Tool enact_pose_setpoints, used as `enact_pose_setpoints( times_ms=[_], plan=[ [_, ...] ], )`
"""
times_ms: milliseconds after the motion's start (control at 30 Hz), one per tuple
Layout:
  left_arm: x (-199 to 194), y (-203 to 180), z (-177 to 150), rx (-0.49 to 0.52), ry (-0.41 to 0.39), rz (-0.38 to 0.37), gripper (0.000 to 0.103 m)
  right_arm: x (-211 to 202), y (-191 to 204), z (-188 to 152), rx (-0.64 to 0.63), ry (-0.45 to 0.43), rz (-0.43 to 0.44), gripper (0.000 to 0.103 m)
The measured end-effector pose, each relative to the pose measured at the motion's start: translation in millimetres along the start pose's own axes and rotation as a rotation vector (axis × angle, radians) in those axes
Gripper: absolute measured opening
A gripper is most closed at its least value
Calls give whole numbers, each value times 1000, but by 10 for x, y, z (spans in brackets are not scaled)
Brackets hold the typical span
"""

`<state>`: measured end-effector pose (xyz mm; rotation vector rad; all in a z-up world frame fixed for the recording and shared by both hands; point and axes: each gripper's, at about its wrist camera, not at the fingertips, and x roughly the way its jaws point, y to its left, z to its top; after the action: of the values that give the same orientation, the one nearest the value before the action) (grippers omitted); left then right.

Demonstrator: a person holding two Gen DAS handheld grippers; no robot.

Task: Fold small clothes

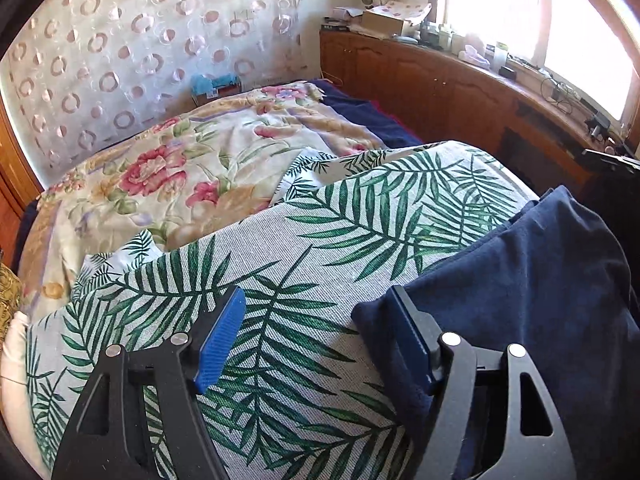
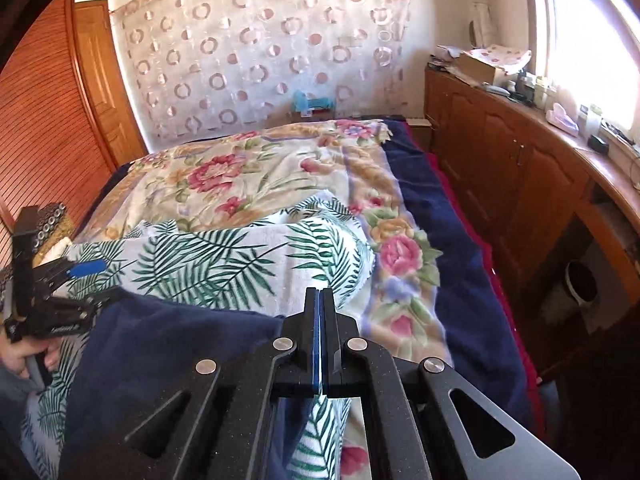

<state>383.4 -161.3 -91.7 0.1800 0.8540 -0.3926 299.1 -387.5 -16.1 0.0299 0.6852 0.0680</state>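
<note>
Folding the navy garment [image 1: 520,280], lying on the palm-print cover near the bed's near right edge, needs care. Your left hand-held gripper [image 1: 324,344] is spread; slide one finger under the hem before squeezing. Your right hand-held gripper [image 2: 321,300] is pressed together; I cannot tell whether it pinches cloth.

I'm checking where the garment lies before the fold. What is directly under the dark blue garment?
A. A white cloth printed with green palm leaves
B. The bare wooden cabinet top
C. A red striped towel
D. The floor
A: in both wrist views the dark blue garment lies on the white cloth printed with green palm leaves, which is spread over the floral blanket on the bed.
</note>
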Motion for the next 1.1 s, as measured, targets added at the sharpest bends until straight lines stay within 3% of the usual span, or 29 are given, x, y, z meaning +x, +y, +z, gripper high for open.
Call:
enact_pose_setpoints(
  times_ms=[433, 700, 800, 867, 1100],
  plan=[
    [-618, -176, -94, -8, -78, -29, 74, -514, 191, -356, -42, -59, 5, 0],
    [-1077, -410, -480, 6, -109, -75, 74, -808, 280, -636, -52, -75, -5, 2],
    [-1231, -491, -706, 4, -112, -106, 74, -872, 343, -837, -63, -66, -14, 11],
    [-1332, -539, -872, 4, -113, -125, 74, -908, 378, -984, -61, -56, -16, 25],
    [-1540, -728, -1344, 16, -90, -152, 74, -1021, 450, -1480, -49, 3, 8, 35]
  ],
)
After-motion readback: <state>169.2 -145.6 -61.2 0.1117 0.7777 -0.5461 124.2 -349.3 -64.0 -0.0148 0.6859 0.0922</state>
